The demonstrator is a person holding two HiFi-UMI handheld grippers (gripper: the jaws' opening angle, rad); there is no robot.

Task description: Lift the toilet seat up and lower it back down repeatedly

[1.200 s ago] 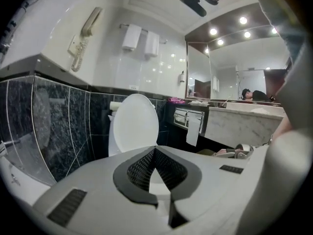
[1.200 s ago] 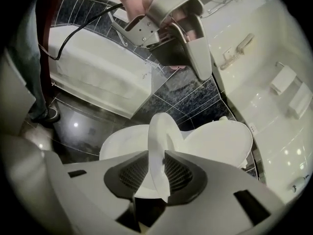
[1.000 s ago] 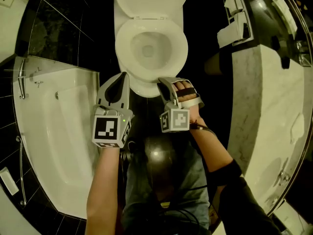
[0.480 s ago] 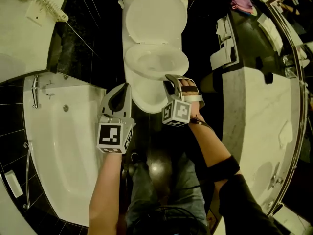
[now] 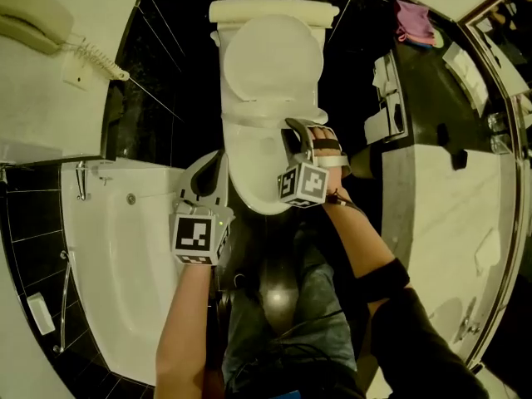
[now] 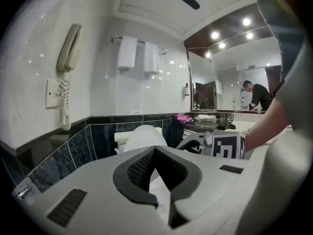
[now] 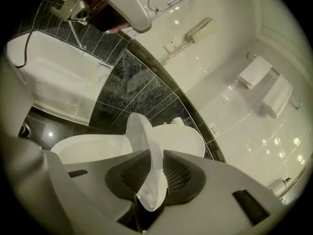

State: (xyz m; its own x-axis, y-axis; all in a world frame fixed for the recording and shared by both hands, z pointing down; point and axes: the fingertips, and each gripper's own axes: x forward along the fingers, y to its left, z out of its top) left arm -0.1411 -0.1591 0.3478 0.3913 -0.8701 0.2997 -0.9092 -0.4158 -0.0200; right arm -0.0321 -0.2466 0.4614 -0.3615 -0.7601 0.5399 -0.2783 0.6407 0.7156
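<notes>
The white toilet has its lid (image 5: 274, 56) upright against the tank (image 5: 273, 11). Its seat (image 5: 264, 116) is tilted up off the bowl (image 5: 249, 177). My right gripper (image 5: 298, 128) is shut on the seat's right front rim. In the right gripper view the seat's edge (image 7: 139, 131) stands between the pads of that gripper (image 7: 155, 155), whose jaws have just been closing a little on it. My left gripper (image 5: 218, 158) hovers left of the bowl, shut and holding nothing. In the left gripper view its tips (image 6: 154, 151) meet in front of the lid (image 6: 142, 137).
A white bathtub (image 5: 108, 248) fills the left side. A wall telephone (image 5: 33, 15) hangs above it. A marble vanity counter (image 5: 449, 206) curves along the right, with a pink cloth (image 5: 413, 19) at its far end. Towels (image 6: 128, 53) hang on the wall.
The seat lay flat on the bowl one second ago and is now tilted up, with the right gripper still on its rim. Both grippers have risen, and the left one stays beside the bowl.
</notes>
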